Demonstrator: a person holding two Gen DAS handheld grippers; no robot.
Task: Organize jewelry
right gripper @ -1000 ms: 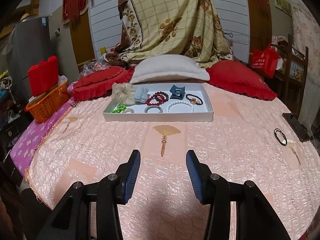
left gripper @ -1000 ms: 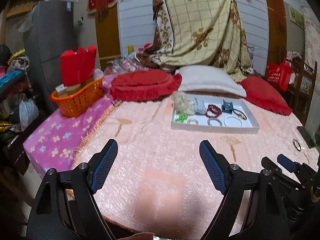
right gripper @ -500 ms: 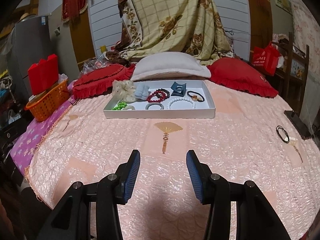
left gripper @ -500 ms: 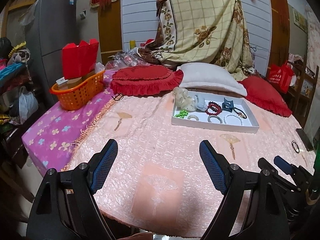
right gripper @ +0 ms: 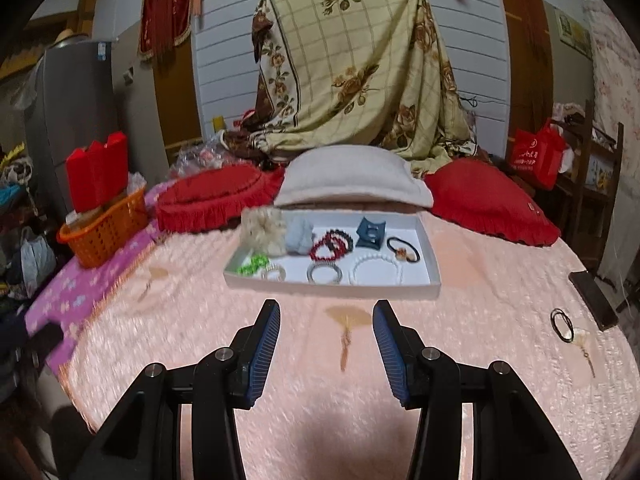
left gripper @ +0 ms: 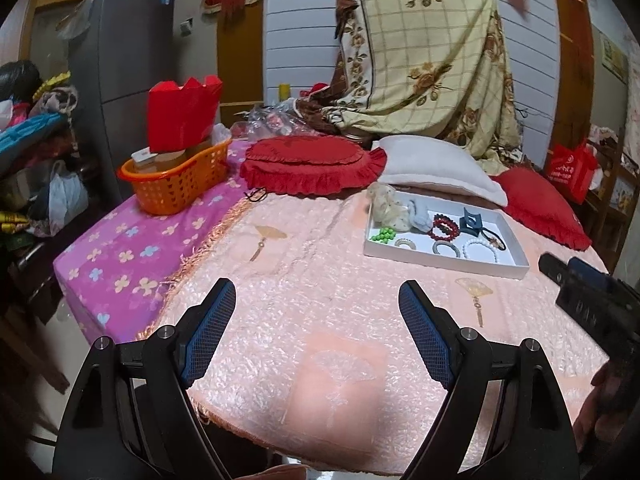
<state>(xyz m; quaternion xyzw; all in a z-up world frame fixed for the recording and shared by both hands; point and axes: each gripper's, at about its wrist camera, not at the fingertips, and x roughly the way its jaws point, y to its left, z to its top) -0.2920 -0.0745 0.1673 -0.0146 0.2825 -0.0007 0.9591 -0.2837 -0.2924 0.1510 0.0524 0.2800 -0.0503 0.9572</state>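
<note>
A white tray sits on the pink quilted bed and holds scrunchies, bead bracelets, a blue hair claw, a black hair tie and green beads. The tray also shows in the left wrist view. A loose black hair tie lies on the bed at the right, apart from the tray. My left gripper is open and empty above the bed's near part. My right gripper is open and empty in front of the tray, and shows at the right of the left wrist view.
An orange basket with a red box stands at the left on a purple cloth. Red cushions and a white pillow lie behind the tray. A dark phone lies at the bed's right edge.
Both grippers have lifted and moved forward toward the tray, staying open. The right gripper now reaches further into the left wrist view. Nothing on the bed has moved.
</note>
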